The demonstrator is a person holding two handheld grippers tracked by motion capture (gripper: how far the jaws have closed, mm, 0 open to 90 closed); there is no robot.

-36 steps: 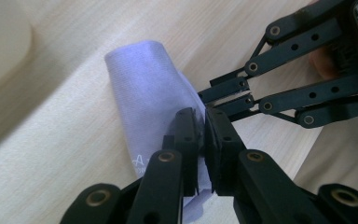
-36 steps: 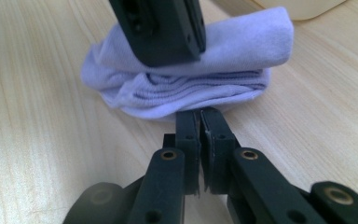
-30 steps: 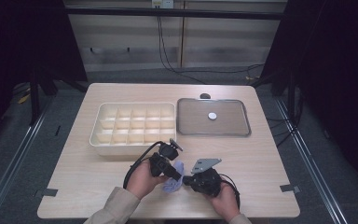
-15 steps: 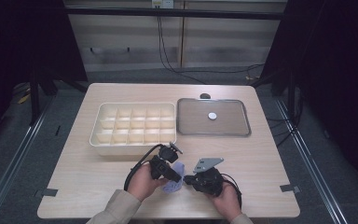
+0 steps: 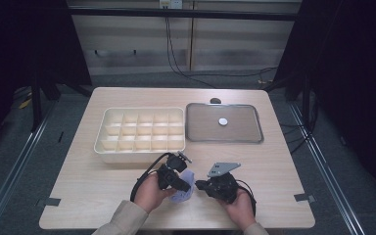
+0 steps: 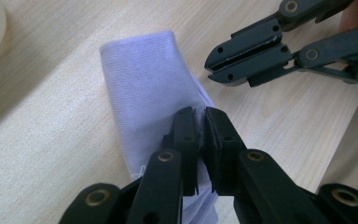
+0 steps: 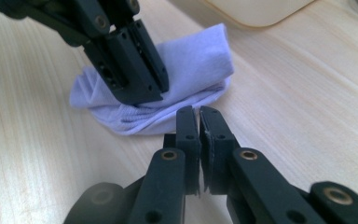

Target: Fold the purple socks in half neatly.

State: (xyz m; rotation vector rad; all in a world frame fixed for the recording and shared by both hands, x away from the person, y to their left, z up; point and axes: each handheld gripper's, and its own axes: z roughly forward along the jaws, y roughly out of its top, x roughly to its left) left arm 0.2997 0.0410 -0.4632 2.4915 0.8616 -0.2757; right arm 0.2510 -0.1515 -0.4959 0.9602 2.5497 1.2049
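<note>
A folded pale lilac cloth point(image 6: 149, 88) was seen lying on the wooden table point(image 5: 293, 166), directly under and ahead of the left gripper point(image 6: 198, 116). In the left gripper view, that gripper's jaws were pressed together on a fold of the cloth, with fabric visible between and below the tips. The same clamp was shown from the other side in the right gripper view, where the left gripper's jaws point(image 7: 135, 70) were set down into the top of the cloth point(image 7: 200, 51).

The right gripper point(image 7: 199, 114) was held just beside the cloth's near edge, its jaws closed together with nothing between them; whether the tips touched the fabric could not be told. In the high view, the cloth point(image 5: 185, 188) lay between the two grippers, the left gripper point(image 5: 186, 182) at its left and the right gripper point(image 5: 199, 185) at its right, each held in a hand.

Beyond the left gripper, a cream compartment box point(image 5: 139, 131) was placed. Beyond the right gripper, well apart, a grey metal tray point(image 5: 196, 134) stood, with a small white disc point(image 5: 223, 121) in it.
</note>
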